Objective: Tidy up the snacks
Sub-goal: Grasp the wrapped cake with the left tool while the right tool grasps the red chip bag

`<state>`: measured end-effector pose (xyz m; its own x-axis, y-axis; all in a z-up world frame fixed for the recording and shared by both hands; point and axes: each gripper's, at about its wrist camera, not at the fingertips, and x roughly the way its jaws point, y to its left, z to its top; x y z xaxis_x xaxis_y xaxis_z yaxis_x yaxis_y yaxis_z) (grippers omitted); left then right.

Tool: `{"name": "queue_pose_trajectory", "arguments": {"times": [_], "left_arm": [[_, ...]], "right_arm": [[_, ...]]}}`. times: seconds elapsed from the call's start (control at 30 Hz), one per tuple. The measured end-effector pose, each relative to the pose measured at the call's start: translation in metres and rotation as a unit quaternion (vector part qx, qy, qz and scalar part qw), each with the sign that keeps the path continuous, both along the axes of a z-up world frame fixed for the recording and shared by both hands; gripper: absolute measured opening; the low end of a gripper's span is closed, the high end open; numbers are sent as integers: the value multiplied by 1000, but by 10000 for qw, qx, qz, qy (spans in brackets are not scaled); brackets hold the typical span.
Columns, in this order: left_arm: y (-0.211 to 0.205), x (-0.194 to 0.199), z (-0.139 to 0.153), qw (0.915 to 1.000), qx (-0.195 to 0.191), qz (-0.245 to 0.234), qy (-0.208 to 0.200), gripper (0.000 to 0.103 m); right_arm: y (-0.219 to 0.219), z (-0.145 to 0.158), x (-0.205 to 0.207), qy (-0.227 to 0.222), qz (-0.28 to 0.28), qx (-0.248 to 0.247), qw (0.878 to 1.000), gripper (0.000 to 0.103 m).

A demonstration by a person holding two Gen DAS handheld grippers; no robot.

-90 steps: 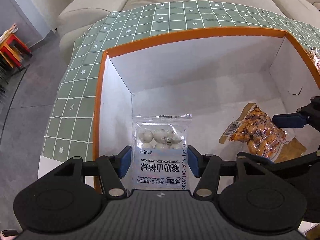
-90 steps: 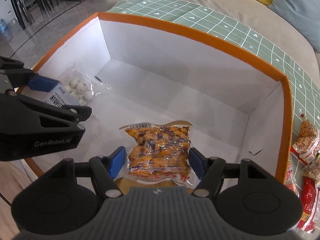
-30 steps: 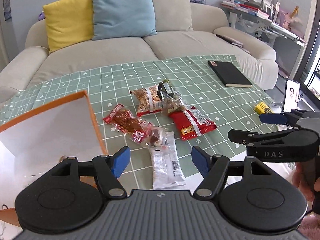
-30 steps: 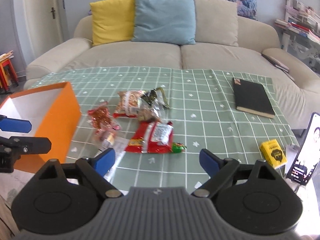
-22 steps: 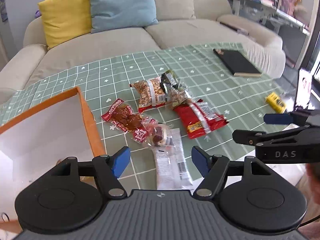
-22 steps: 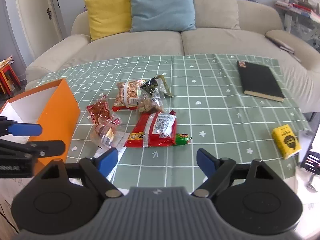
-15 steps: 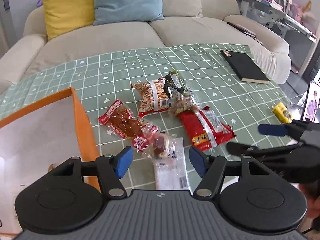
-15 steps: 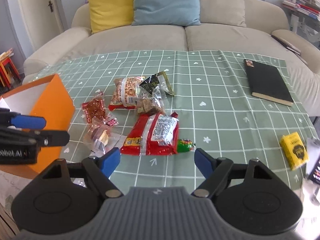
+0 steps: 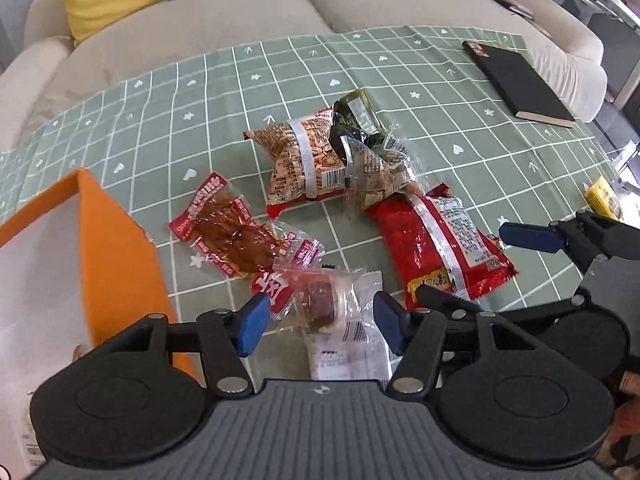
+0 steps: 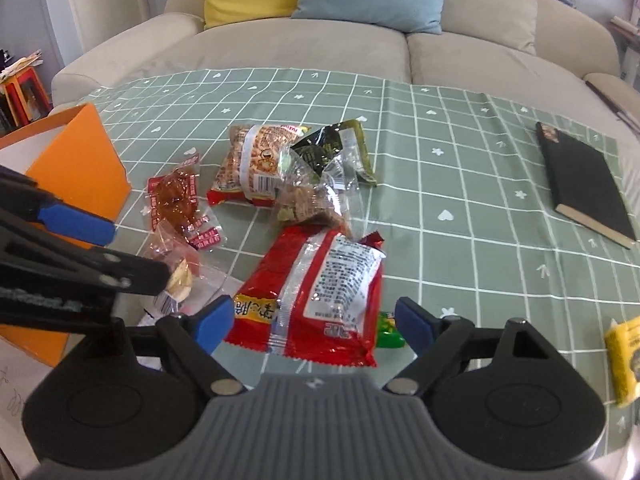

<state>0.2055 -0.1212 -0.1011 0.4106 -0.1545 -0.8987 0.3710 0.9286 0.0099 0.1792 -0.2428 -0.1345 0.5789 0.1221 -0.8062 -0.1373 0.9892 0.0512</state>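
Several snack packets lie in a heap on the green checked cloth [image 9: 460, 128]. My left gripper [image 9: 320, 320] hangs low over a clear-wrapped round brown snack [image 9: 320, 300] that lies on a white packet [image 9: 348, 348]. Its jaws are closing with that snack between them, and the pads are not touching it. My right gripper [image 10: 315, 324] straddles the near end of a big red packet [image 10: 316, 292]. Its jaws are opening, clear of the packet. The orange box [image 9: 116, 256] with white inside stands at the left.
Further back lie a red chili-strip pack [image 9: 228, 236], a peanut pack [image 9: 300, 160], a dark green pack [image 9: 356, 116] and a clear pack of brown bits [image 9: 376, 176]. A black notebook [image 10: 580, 180] and a small yellow box [image 10: 624, 356] are to the right. A sofa stands behind.
Both grippers left the box, where they had set down packets, swung over to the snack heap and sank toward it. The left jaws have narrowed a little.
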Motion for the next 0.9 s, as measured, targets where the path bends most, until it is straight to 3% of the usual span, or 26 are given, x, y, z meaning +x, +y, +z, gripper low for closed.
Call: {"name": "queue_pose_trajectory", "arguments": {"times": [0.2, 0.57, 0.67, 0.87, 0.9], "left_arm": [[2, 17, -17, 9975, -129, 388, 572, 69], [1, 25, -33, 9921, -177, 720, 1015, 69], [-2, 27, -37, 9916, -156, 707, 1071, 69], [-5, 23, -38, 9920, -160, 756, 995, 60], [-6, 22, -38, 9924, -175, 735, 973, 53]], "right_arm": [[8, -6, 11, 101, 82, 9, 9999, 86], [10, -16, 19, 256, 22, -273, 9993, 86], [8, -17, 20, 314, 16, -340, 9989, 82], [10, -17, 19, 347, 61, -457, 9983, 73], [11, -17, 19, 349, 68, -474, 9982, 72]]}}
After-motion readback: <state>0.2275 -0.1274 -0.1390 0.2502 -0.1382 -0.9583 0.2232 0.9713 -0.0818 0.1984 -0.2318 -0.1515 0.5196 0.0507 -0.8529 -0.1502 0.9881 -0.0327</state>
